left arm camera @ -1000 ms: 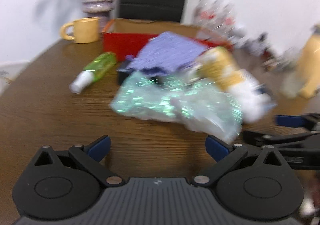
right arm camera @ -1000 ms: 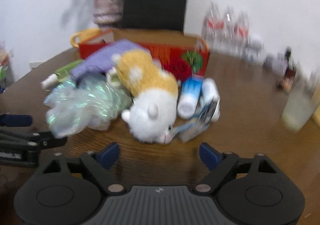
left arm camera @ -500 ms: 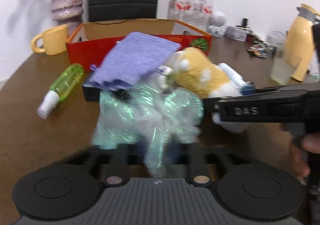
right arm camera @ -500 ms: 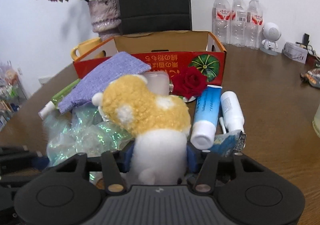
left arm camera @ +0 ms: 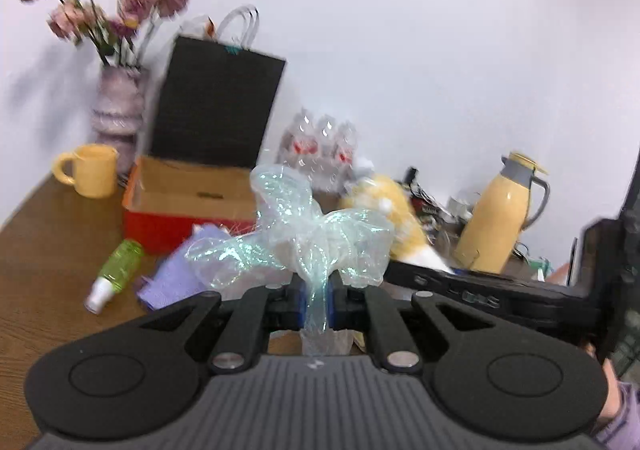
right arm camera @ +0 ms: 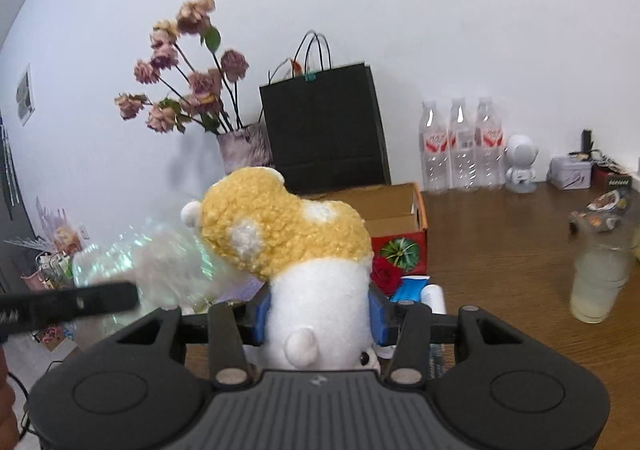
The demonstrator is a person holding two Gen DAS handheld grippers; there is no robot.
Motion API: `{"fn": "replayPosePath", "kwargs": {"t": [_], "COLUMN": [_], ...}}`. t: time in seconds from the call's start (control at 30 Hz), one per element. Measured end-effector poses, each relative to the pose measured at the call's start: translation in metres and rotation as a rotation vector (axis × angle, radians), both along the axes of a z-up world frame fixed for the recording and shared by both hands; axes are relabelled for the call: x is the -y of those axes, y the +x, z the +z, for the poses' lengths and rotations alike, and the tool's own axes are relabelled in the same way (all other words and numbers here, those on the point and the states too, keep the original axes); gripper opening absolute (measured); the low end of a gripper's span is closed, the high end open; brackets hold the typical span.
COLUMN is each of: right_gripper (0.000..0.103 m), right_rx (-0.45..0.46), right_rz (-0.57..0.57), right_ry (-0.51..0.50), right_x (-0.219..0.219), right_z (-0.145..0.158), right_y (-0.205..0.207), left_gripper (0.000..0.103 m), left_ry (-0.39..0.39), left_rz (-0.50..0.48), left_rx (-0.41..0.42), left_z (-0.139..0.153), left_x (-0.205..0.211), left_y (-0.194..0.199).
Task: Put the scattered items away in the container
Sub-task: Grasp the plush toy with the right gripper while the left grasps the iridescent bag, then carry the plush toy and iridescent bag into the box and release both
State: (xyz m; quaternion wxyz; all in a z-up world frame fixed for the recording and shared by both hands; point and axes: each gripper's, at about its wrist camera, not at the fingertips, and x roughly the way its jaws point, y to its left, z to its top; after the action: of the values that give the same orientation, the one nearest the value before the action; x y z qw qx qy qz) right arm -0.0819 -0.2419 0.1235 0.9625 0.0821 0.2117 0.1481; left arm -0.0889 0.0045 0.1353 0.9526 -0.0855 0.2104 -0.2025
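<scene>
Left wrist view, from the left: a yellow mug (left arm camera: 94, 170) and a vase (left arm camera: 118, 118) stand by the table edge (left arm camera: 24, 210), then the open red box (left arm camera: 188, 206), with a green bottle (left arm camera: 118, 270) and a purple cloth (left arm camera: 180, 270) lying on the wood in front of it. The left gripper (left arm camera: 316, 300) is clamped tight on a twisted neck of the shiny plastic wrap (left arm camera: 308, 238), held up off the table in front of the box. That wrap looks nearly weightless, crinkly and slippery; the bunched neck seems the best place to hold it, though a thin pinch could slide out. Further right, a yellow jug (left arm camera: 496, 218) stands well clear.

In the right wrist view, the right gripper (right arm camera: 320, 316) is closed on the white belly of the plush toy (right arm camera: 288, 242), which is lifted with its yellow half flopping up and forward. It is soft and light and squashes under the pads, so a grip around the middle should hold. The box (right arm camera: 396, 218) sits beyond and slightly right, its top open. A tube (right arm camera: 412, 288) lies just before it, and a glass of pale drink (right arm camera: 598, 282) stands to the right, well apart. The two loads hang close together, so lowering them one at a time looks safer.
</scene>
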Motion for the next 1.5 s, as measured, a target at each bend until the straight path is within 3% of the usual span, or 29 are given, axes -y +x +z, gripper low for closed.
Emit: {"fn": "replayPosePath", "kwargs": {"t": [0.1,0.27,0.37,0.47,0.57,0.73,0.93,1.1,1.13,1.2,1.33,1.5], "right_gripper": [0.046,0.046,0.046,0.046,0.046,0.046,0.046,0.046,0.046,0.046,0.046,0.046], "right_rx": [-0.049,-0.159,-0.191,-0.184,-0.128,-0.028,0.018,0.017,0.008,-0.045,-0.202,-0.335], "right_rz": [0.012,0.004,-0.009,-0.027,-0.033,-0.026,-0.035,-0.035,-0.037,-0.051,-0.018,0.016], "right_ry": [-0.029,-0.094,-0.162,-0.218,-0.234,-0.234,-0.28,-0.314,-0.326,-0.357,-0.349,-0.395], "right_x": [-0.002,-0.024,-0.034,-0.041,-0.043,-0.039,-0.032,-0.026,-0.027,-0.03,-0.038,-0.052], "right_z": [-0.006,-0.049,-0.067,-0.071,-0.054,-0.016,0.021,0.048,0.051,0.043,0.011,-0.025], "right_y": [-0.012,-0.023,-0.035,-0.045,-0.053,-0.04,0.027,0.12,0.146,0.205,0.309,0.393], "left_gripper": [0.011,0.011,0.011,0.011,0.011,0.011,0.012,0.013,0.019,0.023,0.02,0.02], "left_ry": [0.008,0.065,0.074,0.057,0.013,-0.027,-0.176,-0.165,-0.162,-0.154,-0.106,-0.117], "left_rz": [0.037,0.096,0.112,0.123,0.106,0.104,-0.008,0.037,0.049,0.074,0.123,0.173], "left_rx": [-0.054,-0.184,-0.219,-0.203,-0.138,-0.084,-0.137,-0.207,-0.218,-0.265,-0.453,-0.591], "left_z": [-0.014,-0.06,-0.074,-0.066,-0.045,-0.018,0.003,0.007,0.006,-0.004,-0.041,-0.074], "left_x": [-0.005,-0.002,-0.006,-0.013,-0.018,-0.021,-0.027,-0.018,-0.014,-0.004,0.014,0.02], "left_y": [-0.005,-0.012,-0.023,-0.034,-0.04,-0.005,0.082,0.191,0.214,0.265,0.361,0.424]}}
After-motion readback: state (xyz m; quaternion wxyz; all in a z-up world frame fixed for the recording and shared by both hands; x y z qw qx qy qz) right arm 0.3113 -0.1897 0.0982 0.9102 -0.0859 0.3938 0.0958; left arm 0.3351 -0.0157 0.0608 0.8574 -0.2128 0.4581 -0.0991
